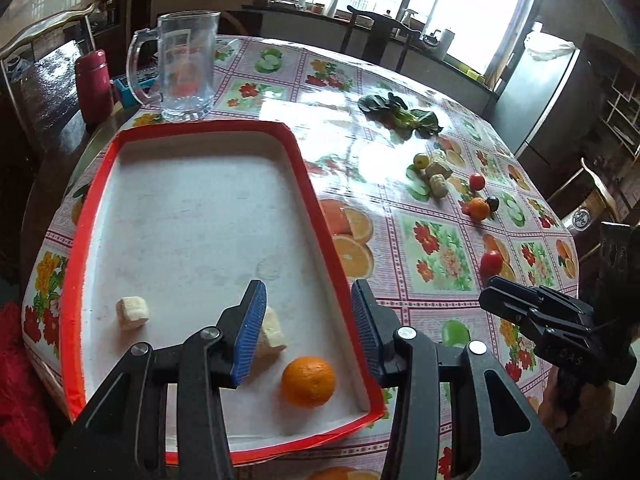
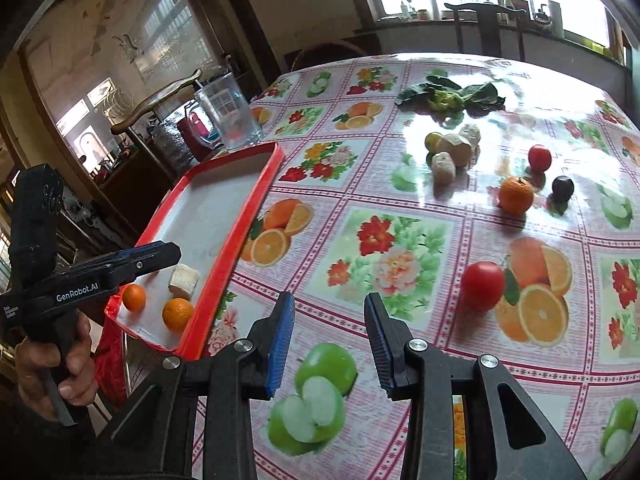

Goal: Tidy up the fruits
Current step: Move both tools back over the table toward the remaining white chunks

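Observation:
A red-rimmed white tray (image 1: 100, 184) holds an orange (image 1: 308, 381) and two pale banana pieces (image 1: 132, 313). My left gripper (image 1: 310, 334) hangs open over the tray's near right corner with nothing between its pads. The right wrist view shows the tray (image 2: 248, 208) with two oranges (image 2: 178, 314) and one pale piece (image 2: 184, 281). My right gripper (image 2: 330, 340) is open and empty above the tablecloth, right of the tray. A red tomato (image 2: 483, 285) lies ahead of it. Farther off are an orange (image 2: 516, 195), a dark plum (image 2: 563, 188) and another tomato (image 2: 539, 157).
A glass mug (image 1: 186, 68) stands behind the tray, with a red flask (image 1: 94, 84) to its left. Leafy greens (image 2: 452, 94), a small green fruit (image 2: 434, 141) and pale chunks (image 2: 444, 168) lie mid-table. A hand (image 2: 60, 360) holds the left gripper (image 2: 120, 264). Chairs ring the round table.

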The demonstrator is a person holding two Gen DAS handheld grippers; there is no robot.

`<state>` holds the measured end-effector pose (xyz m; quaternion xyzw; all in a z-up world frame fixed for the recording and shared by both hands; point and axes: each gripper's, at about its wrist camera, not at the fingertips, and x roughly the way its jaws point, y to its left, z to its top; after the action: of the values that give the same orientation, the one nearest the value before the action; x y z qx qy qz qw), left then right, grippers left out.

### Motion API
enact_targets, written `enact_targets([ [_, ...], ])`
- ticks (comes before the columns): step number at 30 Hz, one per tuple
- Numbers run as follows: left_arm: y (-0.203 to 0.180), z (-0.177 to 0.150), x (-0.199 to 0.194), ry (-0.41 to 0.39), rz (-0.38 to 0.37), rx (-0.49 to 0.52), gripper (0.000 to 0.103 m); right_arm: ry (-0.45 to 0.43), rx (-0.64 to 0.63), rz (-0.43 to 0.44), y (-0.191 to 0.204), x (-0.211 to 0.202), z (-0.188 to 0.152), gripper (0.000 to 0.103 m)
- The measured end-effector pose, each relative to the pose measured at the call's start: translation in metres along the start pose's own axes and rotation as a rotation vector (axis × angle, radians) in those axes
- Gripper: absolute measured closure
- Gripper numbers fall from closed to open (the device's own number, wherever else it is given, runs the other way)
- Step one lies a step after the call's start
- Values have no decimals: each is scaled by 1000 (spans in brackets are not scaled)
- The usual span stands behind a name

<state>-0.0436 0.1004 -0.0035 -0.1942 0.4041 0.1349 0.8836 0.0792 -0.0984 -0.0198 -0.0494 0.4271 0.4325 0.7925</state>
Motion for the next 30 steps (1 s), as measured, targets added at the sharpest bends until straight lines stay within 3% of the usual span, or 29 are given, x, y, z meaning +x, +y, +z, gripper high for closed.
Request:
enact_targets([
  [20,-96,26,47,56,-99,141,61,-57,86,-95,-77,-19,17,65],
  [30,-141,64,116,97,-135,143,61,-102,129,-139,-118,-21,52,65],
])
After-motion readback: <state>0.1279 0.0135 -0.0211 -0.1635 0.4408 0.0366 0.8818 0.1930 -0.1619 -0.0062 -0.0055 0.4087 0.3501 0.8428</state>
